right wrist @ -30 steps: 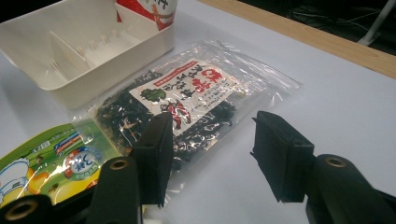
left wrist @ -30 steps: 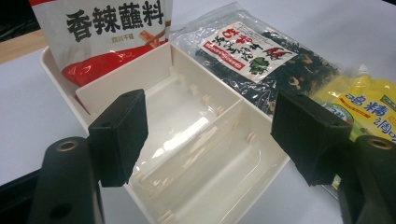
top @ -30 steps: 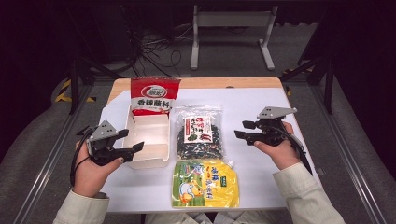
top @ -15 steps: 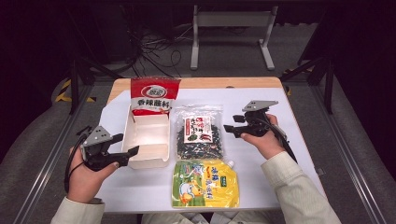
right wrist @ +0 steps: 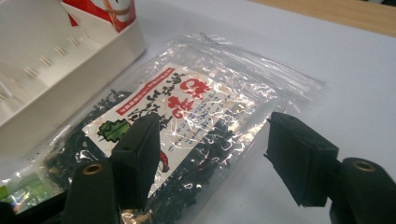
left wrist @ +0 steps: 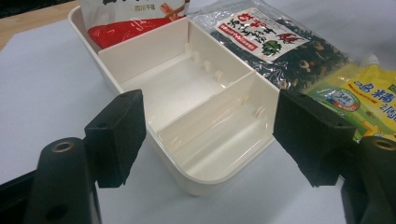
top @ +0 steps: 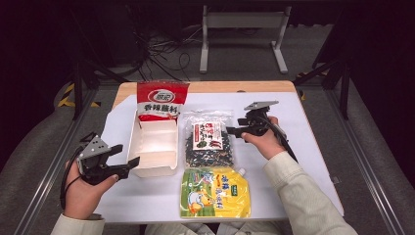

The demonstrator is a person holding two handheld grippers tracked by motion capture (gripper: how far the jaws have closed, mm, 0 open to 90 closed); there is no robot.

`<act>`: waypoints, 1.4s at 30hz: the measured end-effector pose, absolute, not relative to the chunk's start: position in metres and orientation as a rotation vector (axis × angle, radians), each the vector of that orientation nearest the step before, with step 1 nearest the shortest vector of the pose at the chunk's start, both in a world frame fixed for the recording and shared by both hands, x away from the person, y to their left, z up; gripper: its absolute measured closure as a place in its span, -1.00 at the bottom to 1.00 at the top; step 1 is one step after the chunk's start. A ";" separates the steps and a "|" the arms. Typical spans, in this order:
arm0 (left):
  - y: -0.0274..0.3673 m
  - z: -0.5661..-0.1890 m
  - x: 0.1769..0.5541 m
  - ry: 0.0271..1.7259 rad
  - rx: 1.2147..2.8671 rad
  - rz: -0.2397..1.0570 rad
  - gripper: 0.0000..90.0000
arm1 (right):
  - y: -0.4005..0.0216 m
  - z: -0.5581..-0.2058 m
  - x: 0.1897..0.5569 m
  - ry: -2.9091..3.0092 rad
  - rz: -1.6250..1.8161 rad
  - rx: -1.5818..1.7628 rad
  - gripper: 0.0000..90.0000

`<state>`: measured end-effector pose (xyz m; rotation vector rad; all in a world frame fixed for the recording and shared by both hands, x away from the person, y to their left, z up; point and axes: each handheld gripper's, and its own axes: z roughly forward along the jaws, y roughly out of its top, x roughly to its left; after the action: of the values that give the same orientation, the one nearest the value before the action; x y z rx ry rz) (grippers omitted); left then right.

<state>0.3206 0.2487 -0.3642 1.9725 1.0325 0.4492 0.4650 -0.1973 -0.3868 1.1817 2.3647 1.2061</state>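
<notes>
Clear plastic bag of dark dried seaweed [right wrist: 187, 140] lies at twelve o'clock beneath my right gripper [right wrist: 215, 158]; its jaws, just widening, hold nothing.

Both sleeves [top: 298, 196] are a pale beige cloth, with buttoned-looking cuffs at the wrists, coming in from the bottom edge of the high view. The left gripper [top: 123, 156], at the lower left of that view, is black, topped by a grey three-cornered plate, and a thin black cable loops from it. The right gripper [top: 231, 126], right of centre, is black too, with the same grey plate and a black cable. Up close, the jaws are matte black blocks on rounded arms with brass-ringed screw holes.
</notes>
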 end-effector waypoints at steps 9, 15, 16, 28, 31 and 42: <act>0.251 -0.367 0.319 1.044 1.975 0.449 -0.42 | -0.191 -0.405 0.483 2.383 1.120 1.257 -0.24; 0.251 -0.368 0.318 1.042 1.979 0.448 -0.42 | -0.191 -0.418 0.492 2.394 1.077 1.310 -0.22; 0.252 -0.369 0.319 1.045 1.980 0.447 -0.42 | -0.190 -0.419 0.493 2.396 1.073 1.319 -0.22; 0.253 -0.371 0.317 1.061 1.983 0.439 -0.41 | -0.180 -0.435 0.498 2.470 1.034 1.355 -0.25; 0.253 -0.372 0.318 1.063 1.982 0.431 -0.41 | -0.179 -0.438 0.498 2.497 1.049 1.378 -0.31; 0.251 -0.371 0.319 1.052 1.986 0.428 -0.41 | -0.175 -0.439 0.497 2.518 1.026 1.418 -0.37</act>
<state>0.3190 0.2513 -0.3711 1.9861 1.0520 0.4276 0.4970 -0.1751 -0.4395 1.4177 2.5183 1.0260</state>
